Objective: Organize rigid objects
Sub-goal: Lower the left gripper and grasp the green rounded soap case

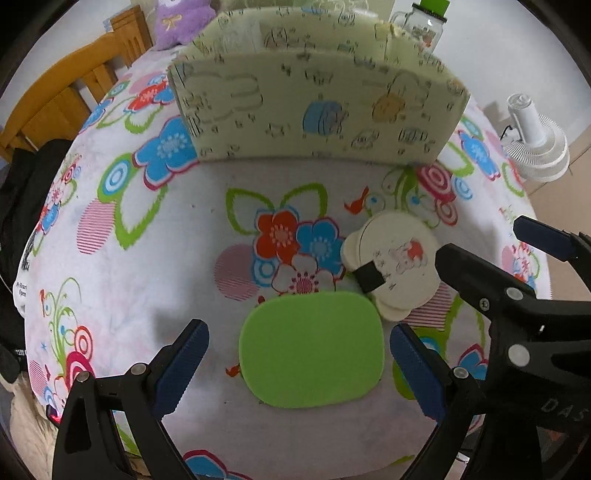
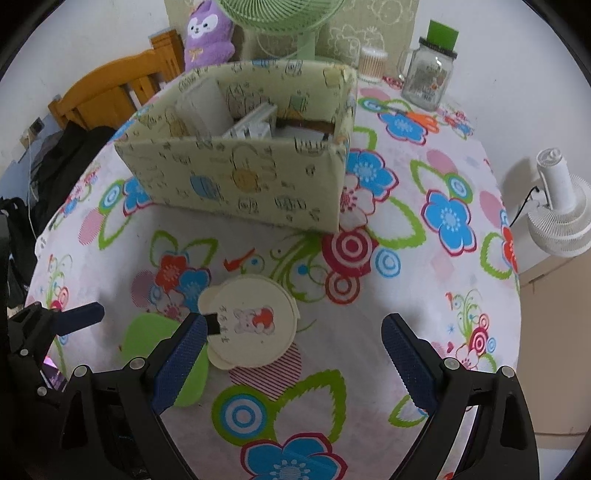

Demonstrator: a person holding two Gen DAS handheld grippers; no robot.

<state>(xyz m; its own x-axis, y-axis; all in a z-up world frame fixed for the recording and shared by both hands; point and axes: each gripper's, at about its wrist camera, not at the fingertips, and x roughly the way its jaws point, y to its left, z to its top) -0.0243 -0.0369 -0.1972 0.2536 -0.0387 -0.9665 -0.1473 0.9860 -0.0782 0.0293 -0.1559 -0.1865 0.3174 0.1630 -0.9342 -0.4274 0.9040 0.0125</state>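
A flat green rounded pad lies on the flowered tablecloth between the fingers of my left gripper, which is open and not touching it. Just right of it sits a cream round disc stack with a cartoon print and a black tab. In the right wrist view the cream disc stack lies just ahead of my open right gripper, near its left finger. That finger partly covers the green pad. A patterned storage box stands behind and holds white items.
The box fills the far side of the table. A glass jar, a cup and a green fan stand behind it. A purple plush and a wooden chair are at the back left. A white fan stands off the right edge.
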